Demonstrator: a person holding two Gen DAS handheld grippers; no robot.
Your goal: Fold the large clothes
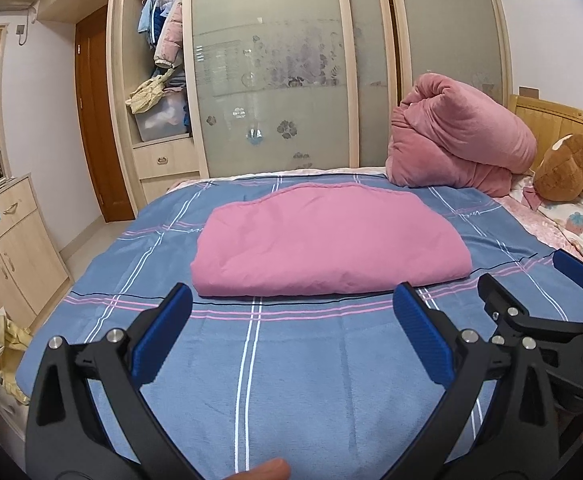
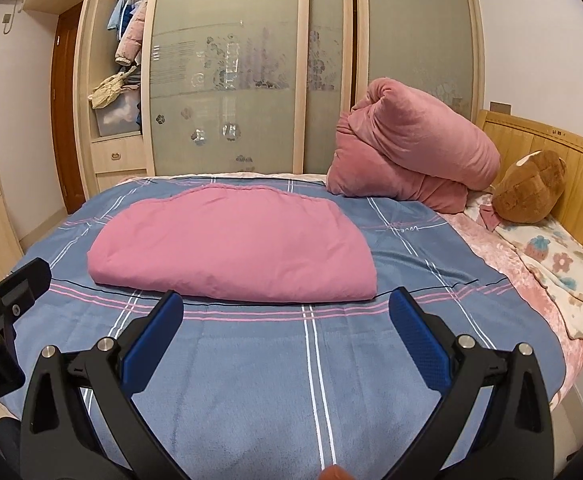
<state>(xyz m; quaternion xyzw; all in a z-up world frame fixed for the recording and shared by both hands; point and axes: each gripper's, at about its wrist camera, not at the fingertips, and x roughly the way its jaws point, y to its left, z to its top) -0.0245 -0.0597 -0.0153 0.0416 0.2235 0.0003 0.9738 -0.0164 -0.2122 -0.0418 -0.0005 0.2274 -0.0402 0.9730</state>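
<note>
A pink garment [image 1: 327,244] lies folded into a flat bundle in the middle of the blue plaid bed cover [image 1: 291,364]. In the right wrist view the same pink garment [image 2: 231,248] sits just beyond the fingertips. My left gripper [image 1: 293,298] hovers open above the cover, short of the bundle's near edge, with nothing between its fingers. My right gripper [image 2: 285,302] is also open and holds nothing, close to the bundle's near right edge. The right gripper [image 1: 535,276] shows at the right of the left wrist view.
A bunched pink quilt [image 1: 459,140] and a brown plush toy [image 1: 565,168] sit at the head of the bed by the wooden headboard [image 2: 551,160]. Sliding wardrobe doors [image 1: 275,68] stand behind the bed. Low cabinets [image 1: 7,248] line the left wall.
</note>
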